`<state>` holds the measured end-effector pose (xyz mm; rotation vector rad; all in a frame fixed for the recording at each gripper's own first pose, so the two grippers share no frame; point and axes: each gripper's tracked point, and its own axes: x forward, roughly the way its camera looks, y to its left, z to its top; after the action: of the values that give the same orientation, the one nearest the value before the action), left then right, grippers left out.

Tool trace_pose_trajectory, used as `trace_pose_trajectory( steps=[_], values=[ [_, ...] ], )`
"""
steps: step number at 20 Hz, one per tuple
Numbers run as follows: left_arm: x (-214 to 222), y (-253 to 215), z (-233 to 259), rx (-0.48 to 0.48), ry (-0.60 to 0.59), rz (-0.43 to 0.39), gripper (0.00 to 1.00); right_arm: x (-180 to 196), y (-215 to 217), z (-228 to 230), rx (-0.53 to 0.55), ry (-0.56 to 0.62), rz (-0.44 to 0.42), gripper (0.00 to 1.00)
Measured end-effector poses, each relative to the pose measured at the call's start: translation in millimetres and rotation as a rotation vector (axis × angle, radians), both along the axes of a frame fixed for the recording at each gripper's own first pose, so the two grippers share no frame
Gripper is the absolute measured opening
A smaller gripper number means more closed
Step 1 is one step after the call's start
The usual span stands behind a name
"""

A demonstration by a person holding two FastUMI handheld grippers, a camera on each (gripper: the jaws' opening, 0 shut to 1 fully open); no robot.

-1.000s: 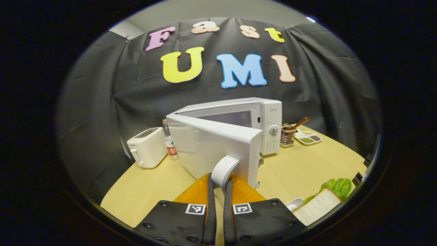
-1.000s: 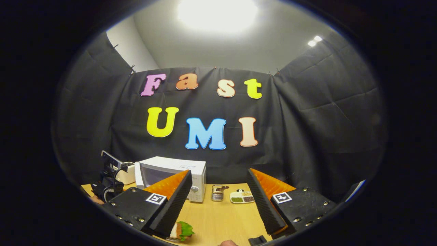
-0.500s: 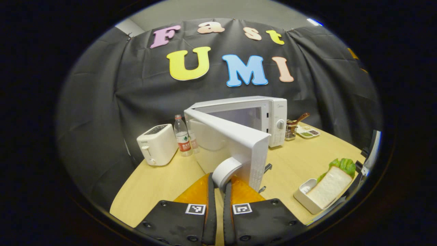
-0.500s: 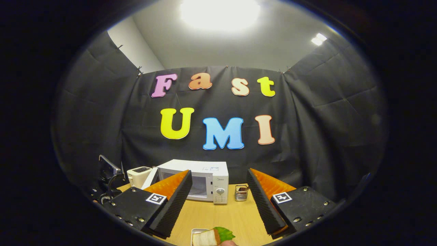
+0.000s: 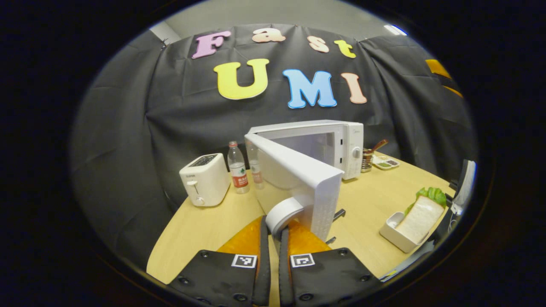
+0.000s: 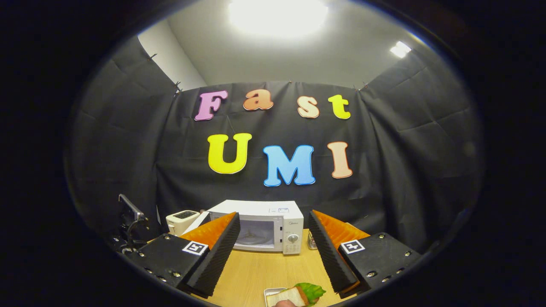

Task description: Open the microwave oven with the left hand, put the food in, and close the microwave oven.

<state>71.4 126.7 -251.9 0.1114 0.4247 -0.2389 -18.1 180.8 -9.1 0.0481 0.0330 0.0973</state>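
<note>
My left gripper (image 5: 273,232) pinches the door handle (image 5: 283,212), lower centre; right gripper (image 6: 273,249) spread; the sandwich (image 6: 296,295) looks soft, so I'd grip its tray (image 5: 396,232).

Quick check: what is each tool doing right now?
Left tool: closed on the microwave door handle.
Right tool: open, holding nothing.
</note>
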Motion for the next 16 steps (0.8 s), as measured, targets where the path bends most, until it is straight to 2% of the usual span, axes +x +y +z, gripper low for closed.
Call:
trace_pose_trajectory(
  steps=[3,5,7,10,14,16],
  values=[
    [-0.5,18.9,-2.5,-0.041,0.012,0.029,0.15,0.8,4.7,1.1,-0.012,-0.005,0.005,0.97],
    [-4.9,29.4,-3.5,-0.056,0.026,0.075,0.2,3.7,1.3,0.9,-0.015,-0.003,0.014,0.97],
    [-16.4,41.3,-1.3,-0.043,0.016,0.135,0.31,7.8,-7.9,-1.1,-0.017,0.009,0.023,0.97],
    [-39.3,43.9,22.0,-0.076,-0.017,0.201,0.61,15.6,-24.1,-12.4,-0.024,0.043,0.055,0.97],
    [-56.9,55.1,86.0,-0.042,-0.135,0.307,0.98,25.7,-43.6,-46.1,0.013,0.161,0.127,0.97],
    [-61.1,49.5,124.8,-0.042,-0.208,0.339,0.96,28.0,-53.0,-65.1,0.044,0.229,0.157,0.98]
  ],
)
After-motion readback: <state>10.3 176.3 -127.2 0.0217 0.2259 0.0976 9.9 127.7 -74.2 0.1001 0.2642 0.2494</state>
